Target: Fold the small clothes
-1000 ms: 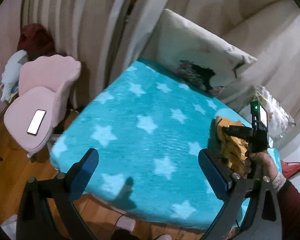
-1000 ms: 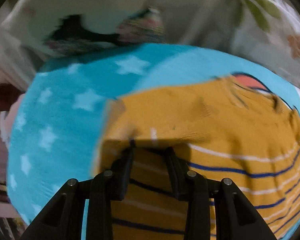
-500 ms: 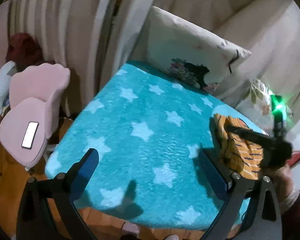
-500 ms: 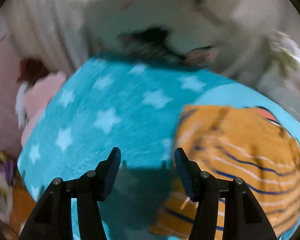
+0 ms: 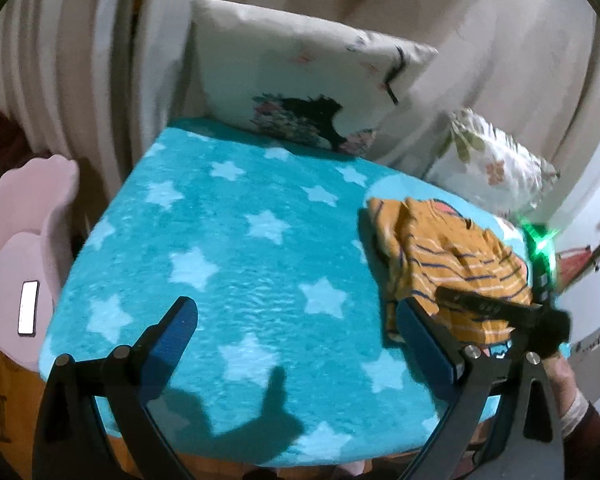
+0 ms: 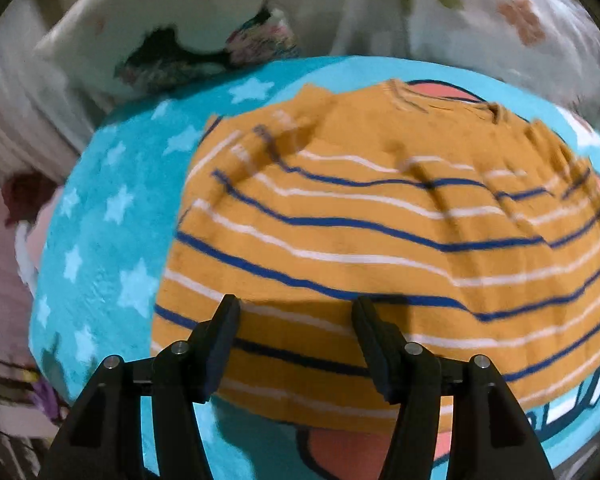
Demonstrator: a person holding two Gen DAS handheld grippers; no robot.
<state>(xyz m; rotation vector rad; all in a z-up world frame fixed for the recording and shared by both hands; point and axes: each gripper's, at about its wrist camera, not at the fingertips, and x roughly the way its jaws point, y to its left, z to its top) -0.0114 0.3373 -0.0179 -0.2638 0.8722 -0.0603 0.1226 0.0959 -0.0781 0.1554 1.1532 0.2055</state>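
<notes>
A small mustard-yellow shirt (image 6: 380,208) with blue and white stripes lies crumpled on the right side of a turquoise star blanket (image 5: 240,248). It also shows in the left wrist view (image 5: 452,256). My right gripper (image 6: 296,312) is open and empty, hovering over the shirt's near hem. It shows in the left wrist view (image 5: 496,308) as a dark bar over the shirt. My left gripper (image 5: 296,324) is open and empty above the blanket's front middle, left of the shirt.
A white pillow (image 5: 300,76) leans at the back of the bed, and a floral pillow (image 5: 496,164) at the back right. A pink chair (image 5: 24,256) with a phone (image 5: 28,312) on its seat stands left of the bed. Curtains hang behind.
My right gripper opened, let go of the shirt's fold and pulled back; it now hovers over the hem. The left wrist view has swung right and slightly closer to the bed.
</notes>
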